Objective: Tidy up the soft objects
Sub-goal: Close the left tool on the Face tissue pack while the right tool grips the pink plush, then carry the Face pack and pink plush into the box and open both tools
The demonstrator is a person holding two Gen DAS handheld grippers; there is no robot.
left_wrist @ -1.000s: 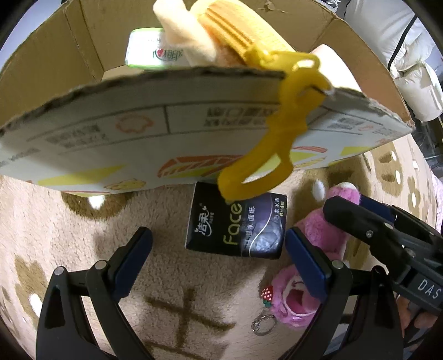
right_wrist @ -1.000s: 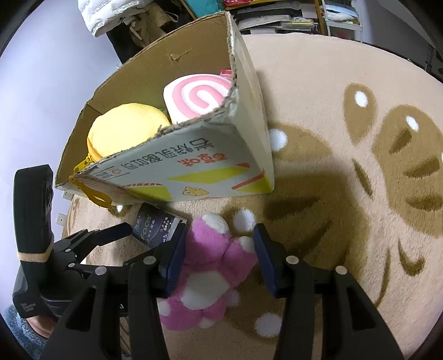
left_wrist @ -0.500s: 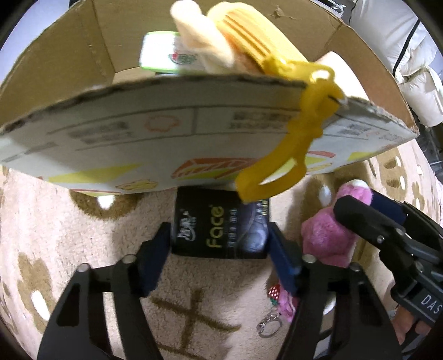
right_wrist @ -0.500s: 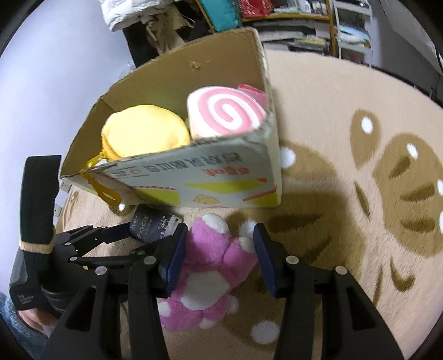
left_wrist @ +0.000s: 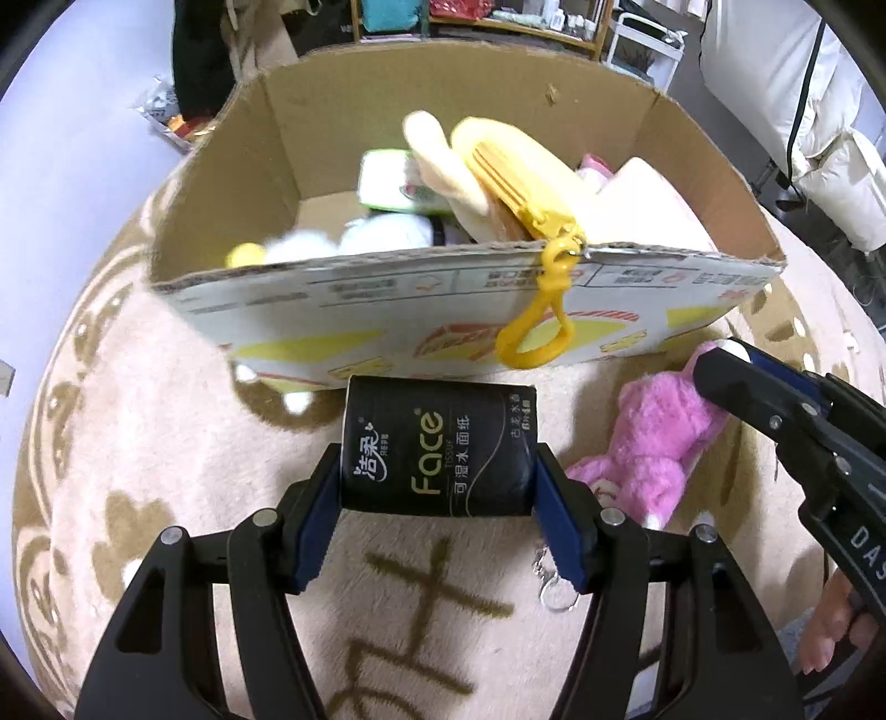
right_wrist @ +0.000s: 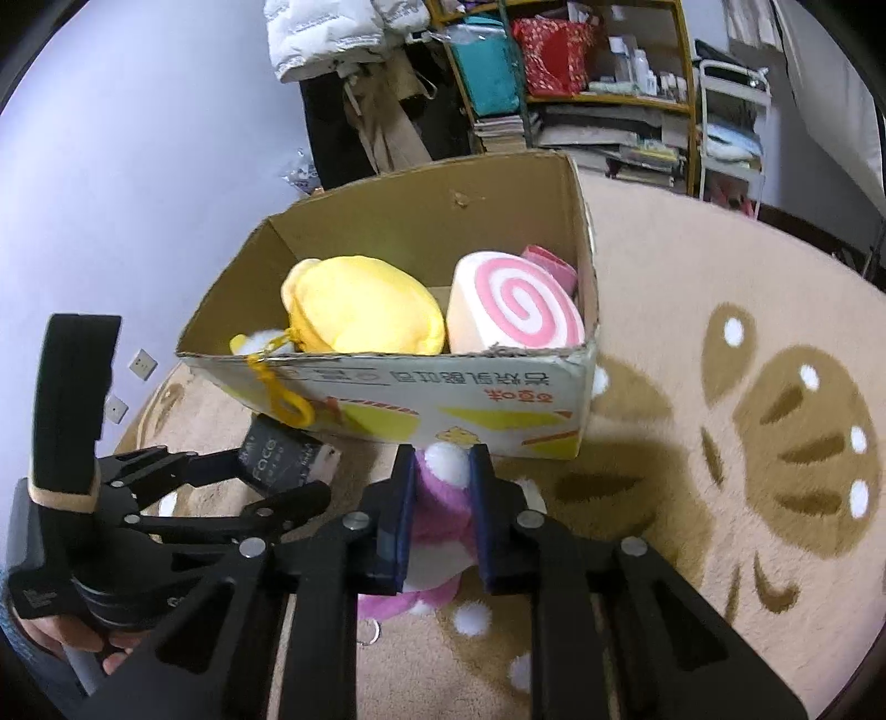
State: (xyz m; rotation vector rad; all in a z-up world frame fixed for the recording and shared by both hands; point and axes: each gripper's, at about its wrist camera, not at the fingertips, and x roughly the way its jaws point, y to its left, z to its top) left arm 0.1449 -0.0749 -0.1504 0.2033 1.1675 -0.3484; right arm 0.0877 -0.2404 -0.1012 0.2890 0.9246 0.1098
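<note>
My left gripper (left_wrist: 437,476) is shut on a black "Face" tissue pack (left_wrist: 437,446) and holds it above the rug, in front of the cardboard box (left_wrist: 343,299). My right gripper (right_wrist: 440,487) is shut on a pink plush toy (right_wrist: 440,509), also lifted near the box front (right_wrist: 498,404); the toy also shows in the left wrist view (left_wrist: 659,437). The box holds a yellow plush (right_wrist: 360,304) with a yellow clip (left_wrist: 540,327) hanging over the rim, a pink-swirl roll plush (right_wrist: 515,304), a green-white pack (left_wrist: 387,183) and white soft things.
A beige rug with brown patterns (right_wrist: 720,387) covers the floor. Shelves with books and bags (right_wrist: 581,83) and a white jacket (right_wrist: 332,27) stand behind the box. A wall (right_wrist: 138,166) is at the left.
My left gripper closed on the tissue pack and lifted it. My right gripper closed on the pink plush and lifted it. Both views now look down into the box from higher up.
</note>
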